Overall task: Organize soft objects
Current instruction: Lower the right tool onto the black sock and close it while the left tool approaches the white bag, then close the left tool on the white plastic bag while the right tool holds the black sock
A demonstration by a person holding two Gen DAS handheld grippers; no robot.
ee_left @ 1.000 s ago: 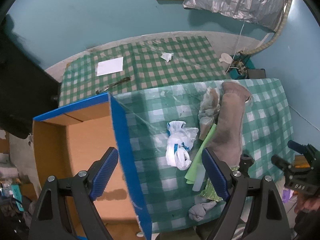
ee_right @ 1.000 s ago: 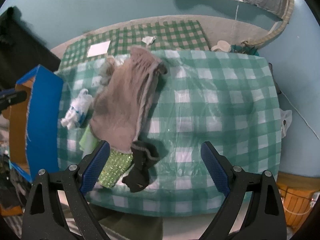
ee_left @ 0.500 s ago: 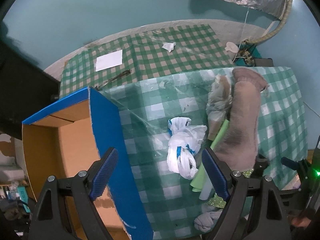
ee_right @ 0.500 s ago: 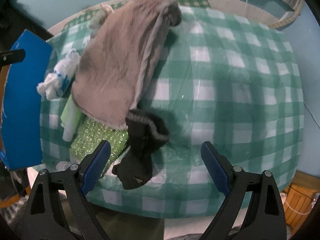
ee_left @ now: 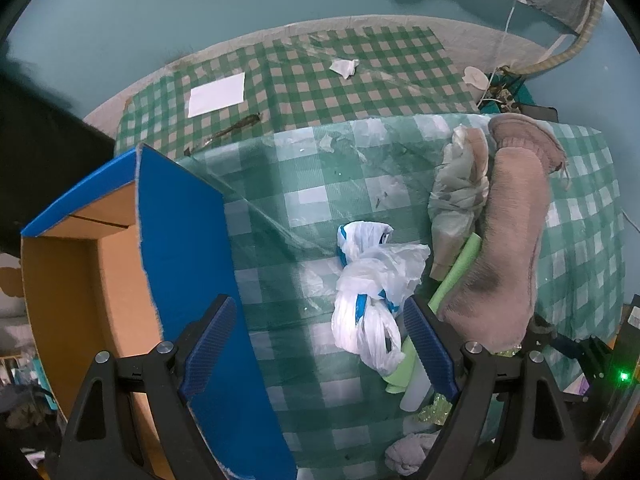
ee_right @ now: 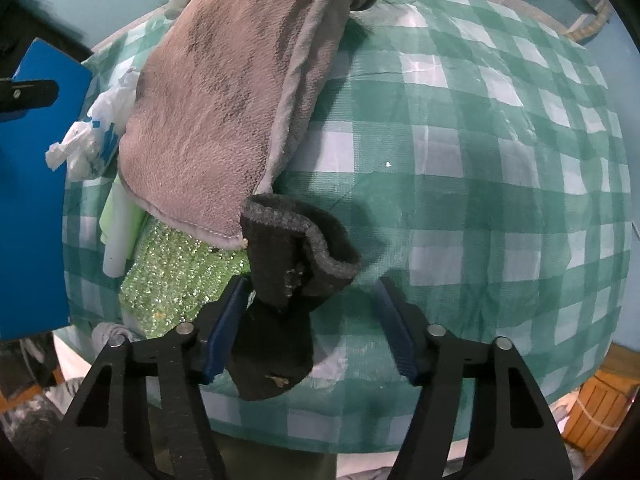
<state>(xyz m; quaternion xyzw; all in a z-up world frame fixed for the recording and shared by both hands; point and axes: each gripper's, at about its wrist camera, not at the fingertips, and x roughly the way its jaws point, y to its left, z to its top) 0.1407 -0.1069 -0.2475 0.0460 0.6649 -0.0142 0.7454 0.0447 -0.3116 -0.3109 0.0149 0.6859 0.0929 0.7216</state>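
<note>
A pile of soft things lies on the green checked tablecloth (ee_right: 480, 152): a grey-brown fleece cloth (ee_right: 228, 88) (ee_left: 508, 232), a dark sock (ee_right: 288, 280), a green sequined piece (ee_right: 172, 280), a white plastic bag (ee_left: 372, 292) (ee_right: 88, 144) and a pale rag (ee_left: 456, 192). My right gripper (ee_right: 312, 328) is open, low over the table, its jaws on either side of the dark sock. My left gripper (ee_left: 320, 340) is open and empty above the cloth, between the blue cardboard box (ee_left: 180, 260) and the white bag.
The open box's orange inside (ee_left: 80, 300) is at the left. A second, darker checked table (ee_left: 320, 68) behind holds a white paper (ee_left: 218, 94) and a crumpled tissue (ee_left: 344, 67). A small grey sock (ee_left: 408, 452) lies at the near edge.
My right gripper has dropped down and forward onto the dark sock, and its jaws have narrowed around it. My left gripper has shifted right, from over the box towards the white bag.
</note>
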